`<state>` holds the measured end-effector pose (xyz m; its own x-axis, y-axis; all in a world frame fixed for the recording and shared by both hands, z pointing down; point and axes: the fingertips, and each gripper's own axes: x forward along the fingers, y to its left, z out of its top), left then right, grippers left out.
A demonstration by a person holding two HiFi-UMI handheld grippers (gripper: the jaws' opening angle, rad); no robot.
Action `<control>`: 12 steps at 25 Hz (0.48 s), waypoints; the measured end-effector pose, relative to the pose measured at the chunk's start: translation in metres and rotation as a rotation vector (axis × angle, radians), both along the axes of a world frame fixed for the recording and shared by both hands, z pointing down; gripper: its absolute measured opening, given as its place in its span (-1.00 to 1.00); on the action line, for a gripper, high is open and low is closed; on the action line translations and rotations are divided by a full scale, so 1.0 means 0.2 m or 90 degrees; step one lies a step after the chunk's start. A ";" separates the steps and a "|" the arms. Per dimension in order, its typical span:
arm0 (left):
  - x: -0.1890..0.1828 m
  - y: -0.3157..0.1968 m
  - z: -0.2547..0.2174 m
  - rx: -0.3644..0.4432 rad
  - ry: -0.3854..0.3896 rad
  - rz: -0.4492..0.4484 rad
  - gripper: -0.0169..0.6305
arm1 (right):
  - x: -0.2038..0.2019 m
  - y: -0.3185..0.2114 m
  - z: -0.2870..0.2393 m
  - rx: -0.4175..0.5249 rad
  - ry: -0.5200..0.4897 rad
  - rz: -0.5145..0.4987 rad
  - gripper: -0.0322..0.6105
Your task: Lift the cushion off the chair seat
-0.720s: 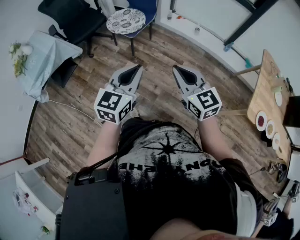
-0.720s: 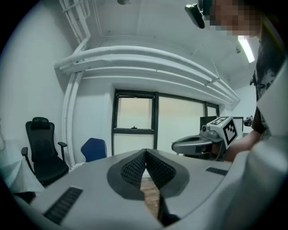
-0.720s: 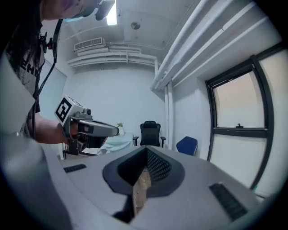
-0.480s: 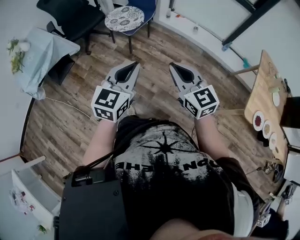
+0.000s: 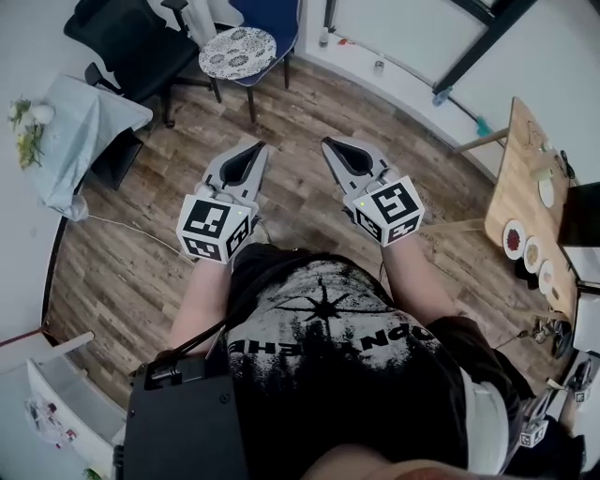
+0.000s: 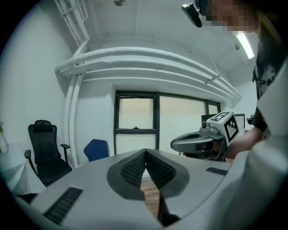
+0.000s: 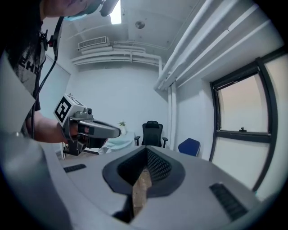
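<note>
Left hand-held gripper (image 5: pixel 260 146): jaws together, holding nothing
Right hand-held gripper (image 5: pixel 327 143): jaws together, holding nothing
Cushion (image 5: pixel 237 52): round, patterned, lying on the blue chair (image 5: pixel 277 17) seat, well apart from the 2 grippers

Cushion (image 5: pixel 237 52): round, patterned, lying on blue chair (image 5: pixel 274 15) seat.
Left gripper (image 5: pixel 259 145), right gripper (image 5: pixel 327 142): above wooden floor (image 5: pixel 309 103), well apart from cushion.

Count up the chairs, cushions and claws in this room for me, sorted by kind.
Chairs: 2 (black office chair, blue chair)
Cushions: 1 (patterned round cushion on the blue chair's seat)
Claws: 2 (left claw, right claw)
Total: 5
</note>
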<state>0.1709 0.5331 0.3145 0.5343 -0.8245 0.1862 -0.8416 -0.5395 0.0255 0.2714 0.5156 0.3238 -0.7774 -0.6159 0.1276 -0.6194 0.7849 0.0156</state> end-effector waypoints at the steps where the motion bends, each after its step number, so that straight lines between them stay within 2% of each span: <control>1: -0.01 0.00 0.00 0.000 -0.001 0.000 -0.90 | -0.01 0.00 0.00 0.004 0.006 0.000 -0.84; 12: -0.07 -0.01 0.04 -0.007 -0.004 -0.016 -0.90 | -0.06 -0.02 0.01 0.001 -0.030 0.000 -0.84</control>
